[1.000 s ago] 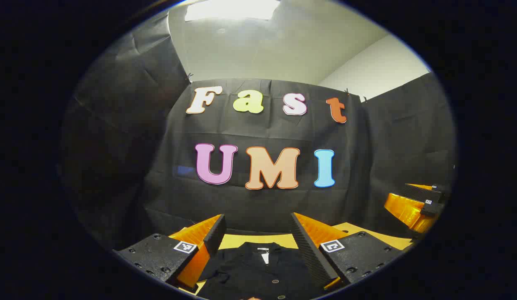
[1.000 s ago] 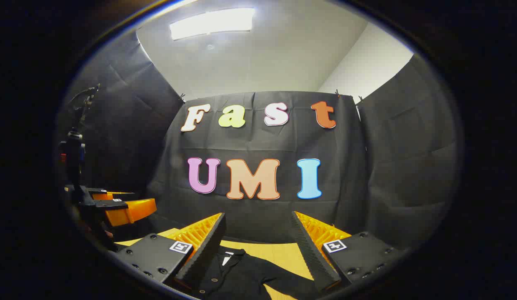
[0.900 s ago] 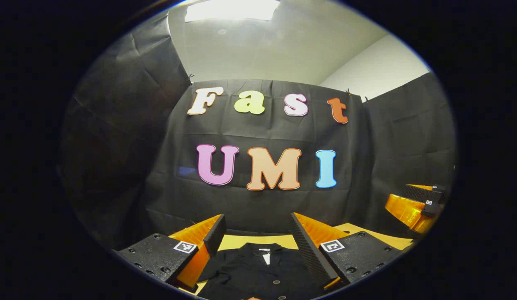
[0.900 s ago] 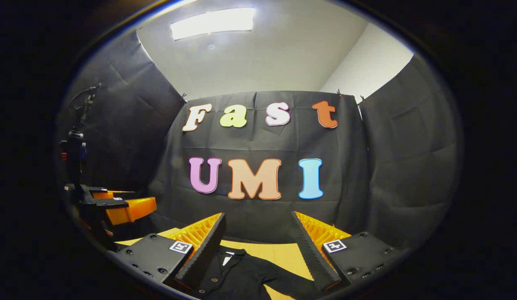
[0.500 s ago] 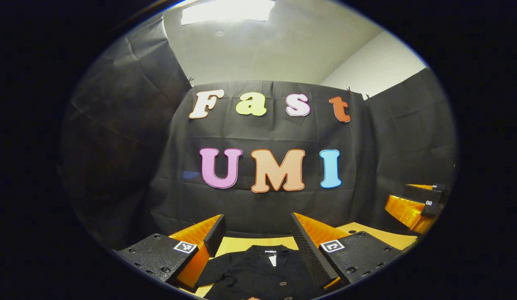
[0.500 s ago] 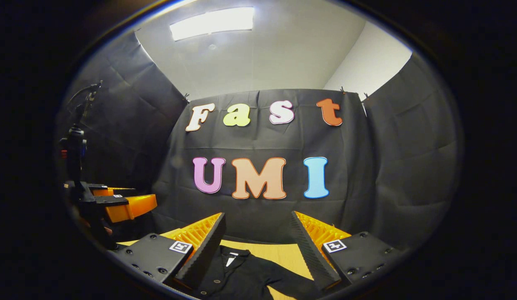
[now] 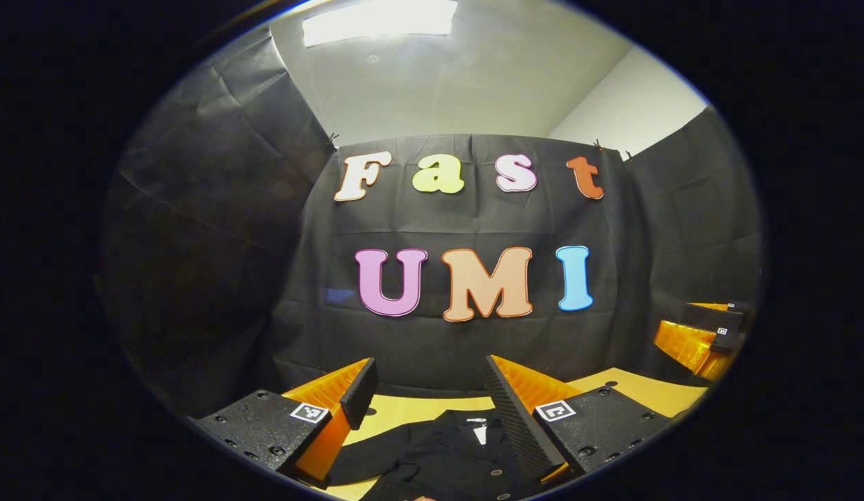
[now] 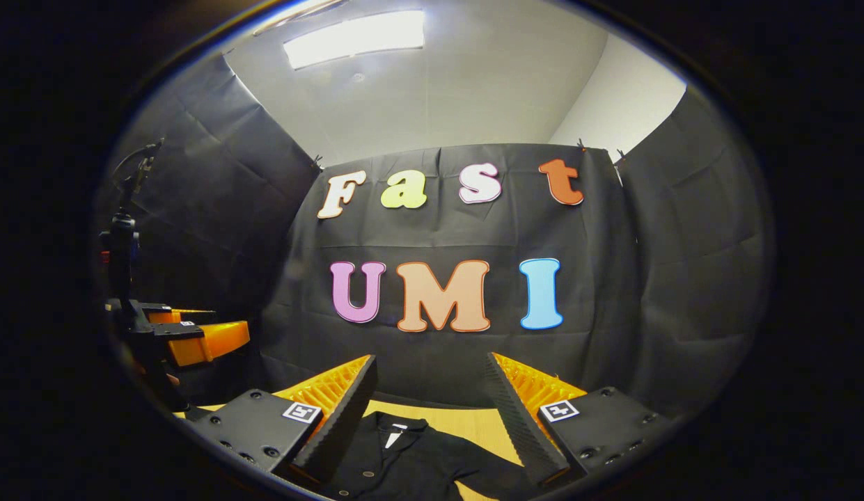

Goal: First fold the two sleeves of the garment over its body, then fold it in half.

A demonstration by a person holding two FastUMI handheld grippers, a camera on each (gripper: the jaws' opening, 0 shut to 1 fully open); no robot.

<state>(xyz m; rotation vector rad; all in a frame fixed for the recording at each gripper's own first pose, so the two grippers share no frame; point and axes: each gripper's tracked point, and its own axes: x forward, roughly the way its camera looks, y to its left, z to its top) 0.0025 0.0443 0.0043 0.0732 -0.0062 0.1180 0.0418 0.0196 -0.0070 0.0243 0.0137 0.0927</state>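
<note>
Black garment point(image 7: 452, 452) lies flat on the wooden table point(image 7: 633, 390), collar toward the booth wall, one sleeve point(image 8: 487, 473) spread out to the side, nothing folded yet. Left gripper point(image 7: 428, 410) hovers above it, fingers wide, gripping nothing; right gripper point(image 8: 432, 410) likewise wide and empty, above the collar and sleeve. Over the last second both views slid sideways: garment now sits further right between the left fingers. Reads as lining up for the first sleeve grab.
</note>
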